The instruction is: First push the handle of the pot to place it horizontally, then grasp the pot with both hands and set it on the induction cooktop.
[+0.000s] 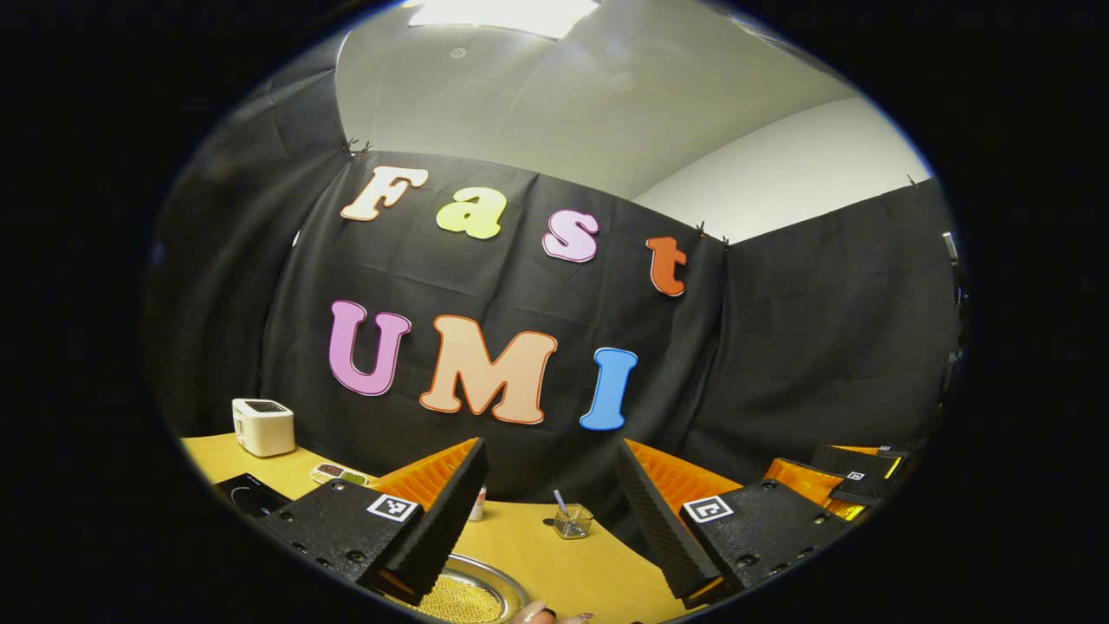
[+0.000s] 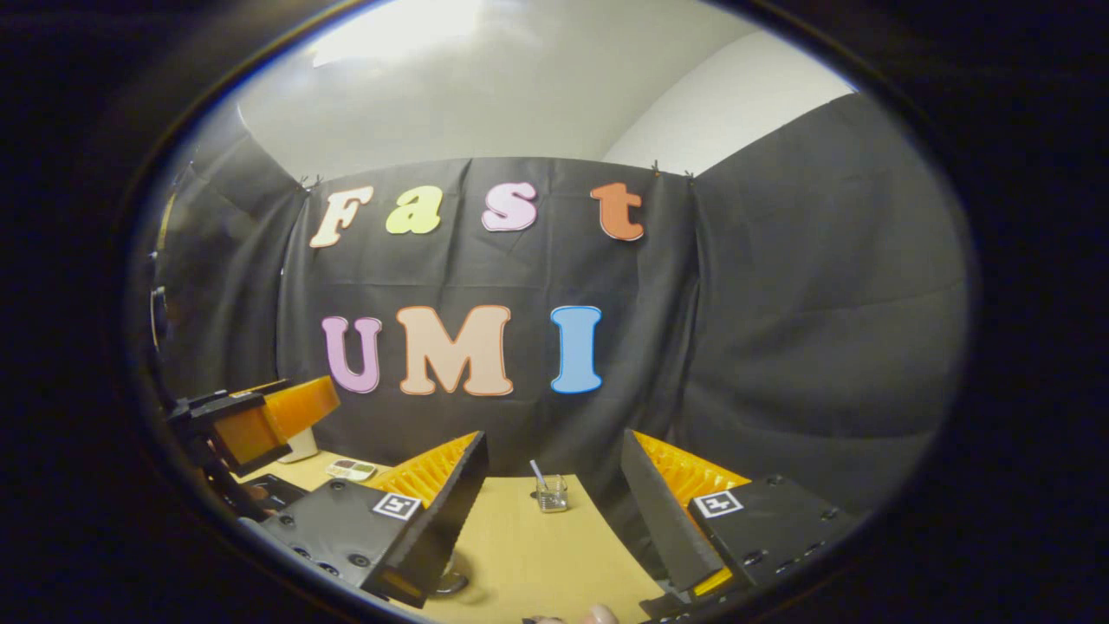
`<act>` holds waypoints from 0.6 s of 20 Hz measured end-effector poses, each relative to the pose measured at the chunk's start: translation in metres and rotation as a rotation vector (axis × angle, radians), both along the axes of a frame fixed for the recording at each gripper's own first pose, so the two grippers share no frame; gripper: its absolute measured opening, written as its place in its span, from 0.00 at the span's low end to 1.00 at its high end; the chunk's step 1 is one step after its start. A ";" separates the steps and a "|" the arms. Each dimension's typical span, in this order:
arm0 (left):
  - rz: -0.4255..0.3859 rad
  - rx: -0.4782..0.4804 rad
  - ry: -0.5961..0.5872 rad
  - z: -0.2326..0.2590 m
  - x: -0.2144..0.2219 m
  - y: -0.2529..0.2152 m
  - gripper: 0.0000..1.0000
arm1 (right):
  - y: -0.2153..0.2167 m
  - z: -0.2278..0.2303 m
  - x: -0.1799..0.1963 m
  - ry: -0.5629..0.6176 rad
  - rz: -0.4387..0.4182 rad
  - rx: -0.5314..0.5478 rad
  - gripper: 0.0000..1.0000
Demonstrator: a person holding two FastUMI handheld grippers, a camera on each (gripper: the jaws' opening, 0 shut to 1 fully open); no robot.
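Left gripper (image 1: 546,485) held wide, jaws apart with nothing between them, raised above the yellow table (image 1: 572,563) and aimed at the booth wall. Right gripper (image 2: 550,481) likewise wide and empty, also up off the table. In the left gripper view the other gripper (image 1: 845,481) sits off to the right of the glass cup; in the right gripper view the other gripper (image 2: 260,420) sits left of the cup.

Landmark: small glass cup (image 1: 573,521) with a stick in it, on the table toward the wall. Nearer than the cup and to its left, a round metal rim with a gold mesh inside (image 1: 472,594) at the bottom edge, half hidden by the left finger; could be the pot or its lid, cannot tell. No handle visible. Far left of the cup: a dark flat slab (image 1: 251,496), probably the induction cooktop, a white boxy appliance (image 1: 263,426) behind it, and a small tray (image 1: 340,473) between slab and cup.

Progress, judged: nothing started. Handle push, two-handed grasp and placing on the cooktop all remain.

Writing: only square fiducial markers on the gripper bodies; no readable brand or label on the objects
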State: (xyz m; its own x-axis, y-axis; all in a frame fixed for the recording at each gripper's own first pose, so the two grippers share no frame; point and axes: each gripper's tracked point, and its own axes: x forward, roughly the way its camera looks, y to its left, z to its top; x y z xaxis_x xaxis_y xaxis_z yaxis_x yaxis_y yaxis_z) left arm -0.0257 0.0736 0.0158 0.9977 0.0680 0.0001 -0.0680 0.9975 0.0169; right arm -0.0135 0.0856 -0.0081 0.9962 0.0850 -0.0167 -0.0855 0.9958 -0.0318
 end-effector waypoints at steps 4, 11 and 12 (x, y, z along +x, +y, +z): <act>-0.002 0.004 0.007 -0.001 -0.001 0.007 0.95 | 0.011 0.002 -0.001 -0.012 0.014 -0.011 0.95; 0.082 -0.046 0.060 -0.011 -0.024 0.043 0.95 | 0.024 -0.013 0.001 0.034 0.060 0.037 0.96; 0.094 -0.041 0.050 -0.006 -0.027 0.047 0.95 | 0.026 -0.015 0.000 0.040 0.070 0.045 0.96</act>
